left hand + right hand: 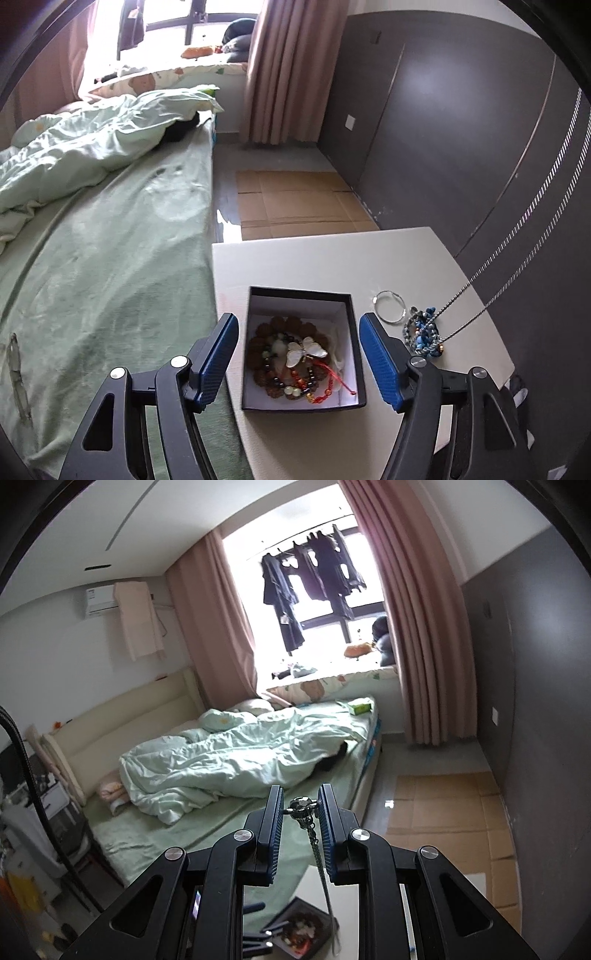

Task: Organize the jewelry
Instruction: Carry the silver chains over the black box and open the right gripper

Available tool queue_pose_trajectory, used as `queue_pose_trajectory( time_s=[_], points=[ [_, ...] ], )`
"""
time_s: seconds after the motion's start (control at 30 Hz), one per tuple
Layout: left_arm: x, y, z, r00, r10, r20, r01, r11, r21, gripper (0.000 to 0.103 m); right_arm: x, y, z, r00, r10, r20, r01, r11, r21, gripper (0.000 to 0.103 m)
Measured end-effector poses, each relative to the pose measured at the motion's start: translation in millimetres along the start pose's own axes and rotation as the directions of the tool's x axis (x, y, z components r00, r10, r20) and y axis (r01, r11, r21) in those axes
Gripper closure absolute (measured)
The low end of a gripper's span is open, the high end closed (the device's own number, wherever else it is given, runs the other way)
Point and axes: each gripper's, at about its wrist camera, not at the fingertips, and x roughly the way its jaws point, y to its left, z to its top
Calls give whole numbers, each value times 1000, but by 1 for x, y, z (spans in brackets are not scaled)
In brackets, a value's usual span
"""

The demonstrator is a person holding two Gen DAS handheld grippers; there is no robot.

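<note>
Blue-padded and spread wide, the left tool (298, 354) hovers over the jewelry box (301, 306), which sits on the white surface (325, 254) with beaded bracelets (284, 365) and a butterfly brooch (304, 352) inside. Held high, the right tool (300, 806) is clamped on the silver chain necklace (303, 806), whose strands (517, 229) hang toward the blue bracelet (424, 332) beside a silver ring (389, 306).

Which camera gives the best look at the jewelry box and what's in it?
The left wrist view: the jewelry box sits open between the left gripper fingers, beads and butterfly piece clear. The right wrist view shows only a blurred corner of it below the gripper.
</note>
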Motion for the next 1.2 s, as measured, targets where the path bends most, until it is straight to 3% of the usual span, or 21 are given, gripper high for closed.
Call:
queue_pose_trajectory(
  time_s=[0.47, 0.83, 0.87, 0.9, 0.93, 1.0, 1.2],
  points=[
    [-24, 37, -11, 1000, 27, 15, -26, 998, -57, 34, 38, 51, 2, 997, 63, -39, -65, 996, -60, 83],
    [-24, 42, -16, 1000, 21, 10, -21, 998, -64, 34, 89, 43, -46, 981, 103, -162, -100, 995, 26, 82],
    [-24, 41, -16, 1000, 21, 8, -21, 998, -61, 34, 96, 38, -54, 977, 107, -184, -100, 994, 49, 81],
    [-23, 41, -16, 1000, 22, 7, -22, 998, -59, 34, 102, 33, -63, 972, 107, -209, -94, 993, 70, 69],
    [-23, 41, -17, 1000, 22, 5, -22, 998, -57, 34, 107, 30, -69, 969, 104, -226, -87, 993, 84, 49],
    [-22, 40, -17, 1000, 22, 2, -22, 998, -54, 34, 112, 22, -82, 963, 95, -253, -69, 992, 109, 33],
    [-17, 29, -15, 1000, 10, -4, -11, 999, -36, 34, 102, -10, -112, 955, 72, -287, -26, 987, 161, 33]
  ],
)
